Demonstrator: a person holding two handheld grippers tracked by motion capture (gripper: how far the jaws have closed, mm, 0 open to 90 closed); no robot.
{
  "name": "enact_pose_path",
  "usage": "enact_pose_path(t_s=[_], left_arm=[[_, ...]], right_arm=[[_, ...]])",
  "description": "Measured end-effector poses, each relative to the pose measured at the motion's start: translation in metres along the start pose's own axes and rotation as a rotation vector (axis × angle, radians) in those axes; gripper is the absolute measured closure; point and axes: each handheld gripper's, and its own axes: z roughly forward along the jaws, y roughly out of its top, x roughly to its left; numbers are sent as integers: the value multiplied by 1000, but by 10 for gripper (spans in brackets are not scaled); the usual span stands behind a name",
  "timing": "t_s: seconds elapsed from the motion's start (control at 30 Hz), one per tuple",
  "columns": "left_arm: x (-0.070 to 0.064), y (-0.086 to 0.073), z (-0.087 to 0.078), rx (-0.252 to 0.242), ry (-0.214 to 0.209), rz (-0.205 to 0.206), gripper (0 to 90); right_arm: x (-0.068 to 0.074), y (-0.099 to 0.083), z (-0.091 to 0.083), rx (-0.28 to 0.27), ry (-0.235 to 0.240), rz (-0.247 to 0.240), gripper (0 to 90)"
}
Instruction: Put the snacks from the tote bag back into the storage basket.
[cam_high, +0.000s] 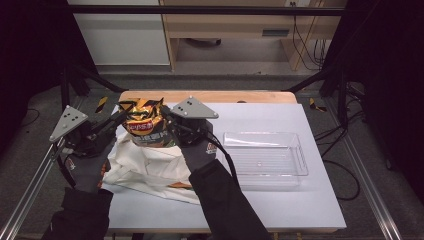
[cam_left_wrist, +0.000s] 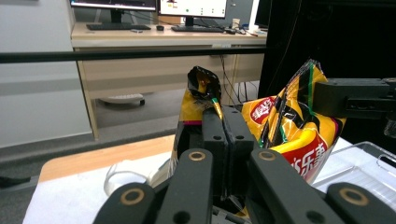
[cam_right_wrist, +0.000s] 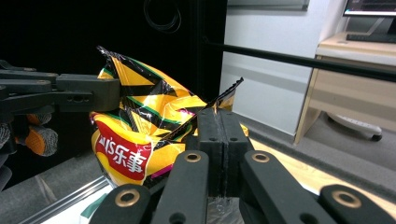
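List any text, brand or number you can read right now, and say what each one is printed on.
"乐事": white characters on the red logo of the yellow chip bag, which both tongs pinch by its top corners.
Other print on the chip bag, seen from the high view: too small to read.
Text on the monitor screens behind the desk: too blurred to read.
Nothing readable on the clear tray or white cloth bag.

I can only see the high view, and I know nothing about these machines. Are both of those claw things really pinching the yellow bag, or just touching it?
Observer: Both pinch it. In the left gripper view, the left gripper has its jaws pressed shut on a top corner of the chip bag.
Operator: And the other one?
Observer: The right gripper is likewise shut, on the bag's opposite top edge.
Operator: Is the bag's front readable?
Observer: Yes, a red logo patch with white characters faces the right gripper view.
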Motion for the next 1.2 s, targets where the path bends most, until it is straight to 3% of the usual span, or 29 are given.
enact_pose_path(t_s=[0.2,0.47,0.93,1.2], left_arm=[[-15,12,6,-8,-19,17,887],[-38,19,24,-7,-48,29,887],[-81,18,64,7,-120,27,887],[-104,17,80,1,-141,41,887]], right_arm=[[-8,12,-14,-9,-20,-15,900],[-28,15,-36,-15,-55,-13,900],[-68,7,-72,-4,-136,18,900],[-86,1,-92,-2,-174,26,900]])
